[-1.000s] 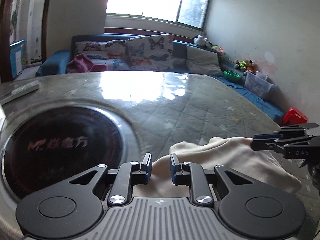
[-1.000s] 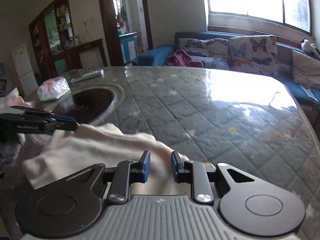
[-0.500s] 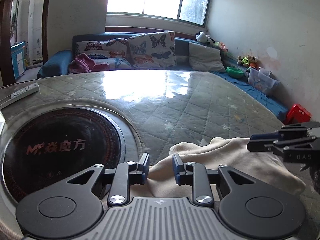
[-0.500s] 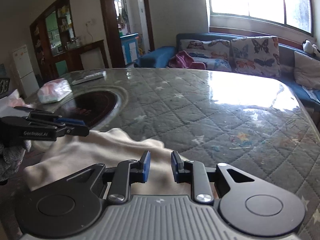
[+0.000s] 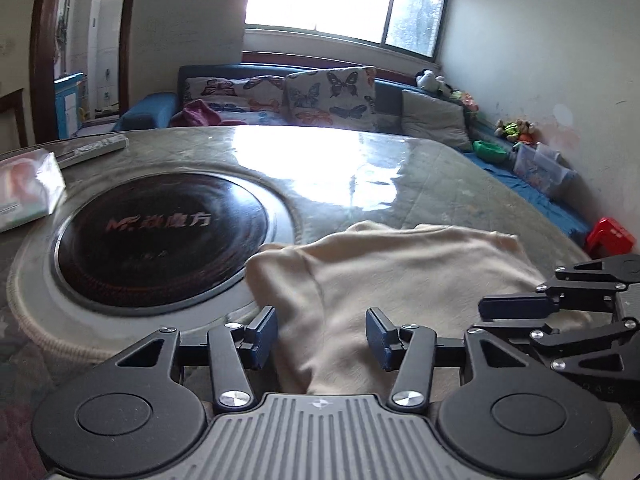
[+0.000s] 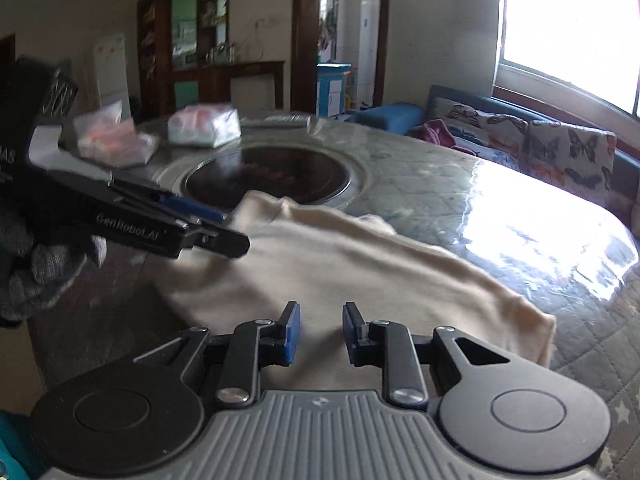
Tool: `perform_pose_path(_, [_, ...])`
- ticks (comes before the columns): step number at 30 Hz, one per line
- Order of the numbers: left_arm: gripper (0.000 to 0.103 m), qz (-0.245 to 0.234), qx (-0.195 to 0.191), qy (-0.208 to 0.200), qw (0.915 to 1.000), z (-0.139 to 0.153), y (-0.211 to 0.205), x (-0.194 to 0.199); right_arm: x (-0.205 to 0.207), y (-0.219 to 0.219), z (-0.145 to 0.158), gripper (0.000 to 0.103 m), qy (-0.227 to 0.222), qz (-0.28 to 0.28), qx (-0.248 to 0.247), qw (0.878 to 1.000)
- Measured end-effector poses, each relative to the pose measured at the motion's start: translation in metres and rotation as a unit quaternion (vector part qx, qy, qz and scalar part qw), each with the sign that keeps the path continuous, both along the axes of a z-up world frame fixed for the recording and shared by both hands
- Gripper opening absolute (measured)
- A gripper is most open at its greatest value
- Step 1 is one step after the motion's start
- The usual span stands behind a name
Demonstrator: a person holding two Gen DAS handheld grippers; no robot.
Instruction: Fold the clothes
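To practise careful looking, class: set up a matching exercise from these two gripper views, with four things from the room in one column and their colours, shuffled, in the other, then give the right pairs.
Things:
1. garment on the table
2. round cooktop set in the table
3. stool by the wall
4. left gripper pads

Colours:
A. red
B. blue
C. cream
D. black

Pairs: 1-C, 2-D, 3-A, 4-B

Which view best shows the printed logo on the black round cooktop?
Left wrist: the cooktop sits near, unobstructed, logo readable. Right wrist shows it farther away, blurred, its near edge hidden by the cream garment.
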State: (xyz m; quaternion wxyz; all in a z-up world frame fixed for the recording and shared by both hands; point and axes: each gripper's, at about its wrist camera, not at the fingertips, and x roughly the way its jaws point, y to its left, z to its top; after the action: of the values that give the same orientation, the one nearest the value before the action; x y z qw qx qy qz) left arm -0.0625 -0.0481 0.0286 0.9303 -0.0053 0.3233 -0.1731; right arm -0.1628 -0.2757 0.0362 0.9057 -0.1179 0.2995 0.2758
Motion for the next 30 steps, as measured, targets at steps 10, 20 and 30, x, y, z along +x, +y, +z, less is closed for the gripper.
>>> perform_pose_path(10, [0.053, 0.009, 0.002, -0.002, 1.0000, -0.008, 0.018, -0.017, -0.019, 0.019, -0.002, 0.023, -0.005, 0.026, -0.024, 0.999])
perform_pose_path(20, [0.054, 0.028, -0.036, 0.013, 0.9989, -0.006, 0.046, -0.015, -0.022, 0.054, 0.017, 0.031, -0.014, 0.101, -0.037, 0.994])
perform_pose_path(30, [0.057, 0.061, -0.125, 0.048, 0.9891, 0.000, 0.084, -0.015, -0.030, 0.109, 0.002, 0.037, -0.029, 0.170, -0.096, 0.980])
